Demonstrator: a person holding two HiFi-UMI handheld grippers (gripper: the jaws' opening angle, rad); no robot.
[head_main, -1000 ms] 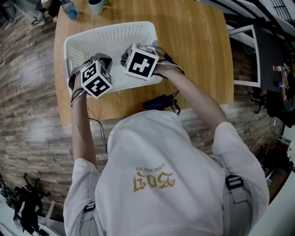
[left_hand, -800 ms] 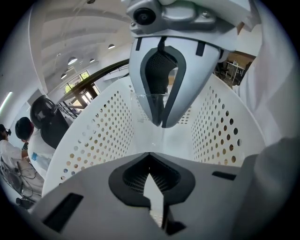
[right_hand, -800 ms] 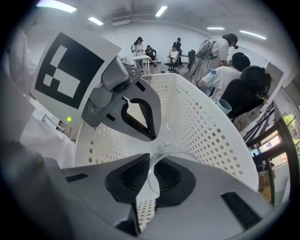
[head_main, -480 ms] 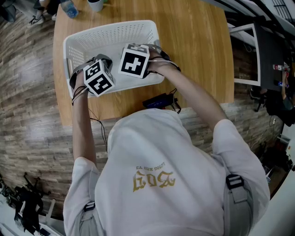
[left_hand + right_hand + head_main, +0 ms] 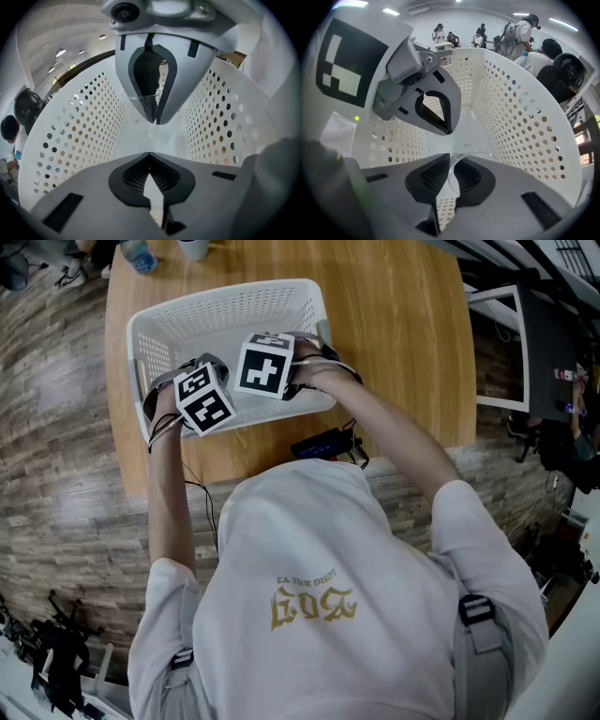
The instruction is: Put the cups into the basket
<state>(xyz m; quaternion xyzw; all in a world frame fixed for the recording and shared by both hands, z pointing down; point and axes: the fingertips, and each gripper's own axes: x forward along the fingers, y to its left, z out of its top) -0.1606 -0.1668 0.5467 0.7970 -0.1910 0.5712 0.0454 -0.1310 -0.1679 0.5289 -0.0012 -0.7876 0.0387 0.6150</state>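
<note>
A white perforated basket [image 5: 225, 298] stands on the wooden table [image 5: 403, 334]. Both grippers reach down into it near its front wall, their marker cubes side by side. In the left gripper view, my left gripper [image 5: 152, 138] has its jaws apart, and a clear plastic cup [image 5: 140, 99] shows around the upper jaw, basket wall [image 5: 84, 136] behind it. In the right gripper view, my right gripper [image 5: 447, 144] also has a gap between its jaws. The rim of a second clear cup [image 5: 474, 153] curves over the lower jaw, inside the basket [image 5: 525, 122]. I cannot tell whether either cup rests on the basket floor.
A blue-capped bottle [image 5: 139, 254] and a cup [image 5: 192, 247] stand at the table's far edge. A black device with cables [image 5: 323, 444] lies at the near edge. Several people [image 5: 520, 28] are in the background beyond the basket.
Both grippers have moved a little farther into the basket, and the right one has shifted left toward the left one.
</note>
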